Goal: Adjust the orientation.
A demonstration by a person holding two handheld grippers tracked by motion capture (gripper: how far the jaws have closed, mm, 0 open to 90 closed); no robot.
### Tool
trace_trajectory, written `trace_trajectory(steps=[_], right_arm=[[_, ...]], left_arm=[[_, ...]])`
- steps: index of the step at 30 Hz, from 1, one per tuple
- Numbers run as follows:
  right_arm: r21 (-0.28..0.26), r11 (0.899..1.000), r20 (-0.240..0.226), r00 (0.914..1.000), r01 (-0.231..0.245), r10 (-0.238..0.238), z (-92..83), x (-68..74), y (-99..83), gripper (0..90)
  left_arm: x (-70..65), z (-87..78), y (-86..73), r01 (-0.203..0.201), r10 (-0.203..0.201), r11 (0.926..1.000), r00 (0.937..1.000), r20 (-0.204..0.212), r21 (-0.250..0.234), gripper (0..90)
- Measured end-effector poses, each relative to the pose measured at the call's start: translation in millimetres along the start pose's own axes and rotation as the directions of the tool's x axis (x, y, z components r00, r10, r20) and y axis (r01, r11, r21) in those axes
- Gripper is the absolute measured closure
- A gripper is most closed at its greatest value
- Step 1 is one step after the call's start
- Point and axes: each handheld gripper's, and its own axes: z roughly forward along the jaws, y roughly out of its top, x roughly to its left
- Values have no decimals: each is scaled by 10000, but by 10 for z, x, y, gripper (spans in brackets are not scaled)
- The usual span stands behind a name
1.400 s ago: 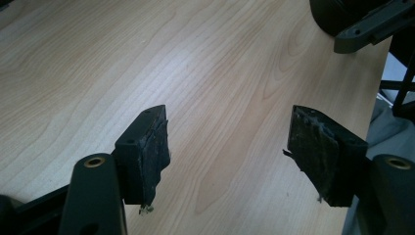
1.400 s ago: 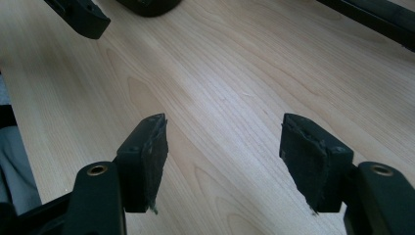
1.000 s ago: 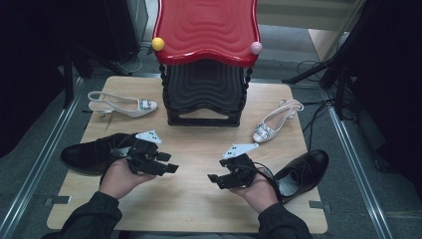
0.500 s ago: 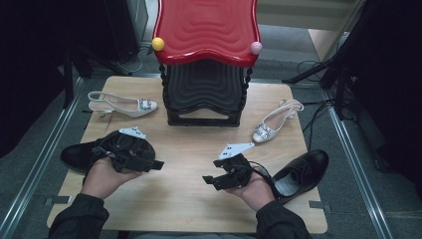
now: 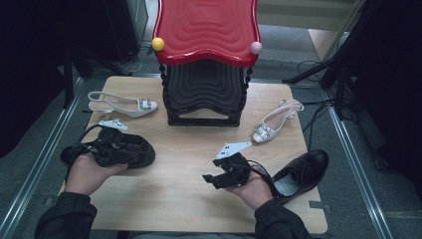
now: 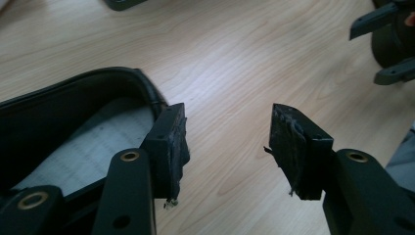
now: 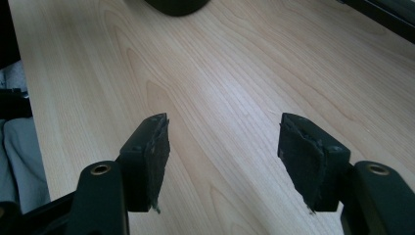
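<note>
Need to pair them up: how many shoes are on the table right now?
4: black shoe at left under the left claw, black shoe at right, pale slingback back left, pale slingback back right. None seem hidden.

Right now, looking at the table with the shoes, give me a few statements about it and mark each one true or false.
1. The left gripper stands open, with bare wood between its jaws. True.
2. The right gripper is clamped on a white slingback shoe. False: it is open, holding nothing.
3. The black shoe at the left lies beside the left gripper's jaw. True.
4. Both white slingback shoes sit on the red-topped stool. False: one white slingback lies left of the stool, the other white slingback right, both on the table.
</note>
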Motion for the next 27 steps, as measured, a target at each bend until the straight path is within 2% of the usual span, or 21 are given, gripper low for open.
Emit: trace_trajectory(steps=[6, 10, 17, 18, 19, 23, 25, 27], right_arm=[[-2, 10000, 74, 9999, -71, 71, -31, 10, -31, 375], [-1, 9999, 158, 9998, -114, 114, -52, 9, -62, 376], [33, 9992, 389, 9985, -387, 386, -110, -8, -121, 377], [8, 9993, 425, 9984, -386, 385, -114, -11, -128, 377], [20, 9993, 426, 9984, -379, 378, -119, -14, -136, 378], [4, 9989, 522, 9976, -462, 461, -146, -14, -166, 379], [1, 9987, 564, 9971, -511, 510, -159, -16, -183, 380], [17, 9986, 605, 9968, -528, 526, -169, -21, -202, 382]], left_arm=[[107, 21, 5, 166, -163, 9998, 9995, -282, 123, 500], [228, 121, 12, 513, -504, 9984, 9981, -356, 244, 504], [322, 337, 82, 547, -521, 9966, 9978, -421, 614, 511], [340, 361, 88, 513, -488, 9961, 9981, -370, 721, 517], [347, 391, 91, 644, -627, 9958, 9976, -284, 645, 531], [380, 461, 120, 725, -717, 9952, 9973, -139, 661, 603], [400, 496, 127, 587, -573, 9952, 9982, -196, 784, 616], [415, 541, 131, 622, -593, 9928, 9977, -318, 1027, 637]])
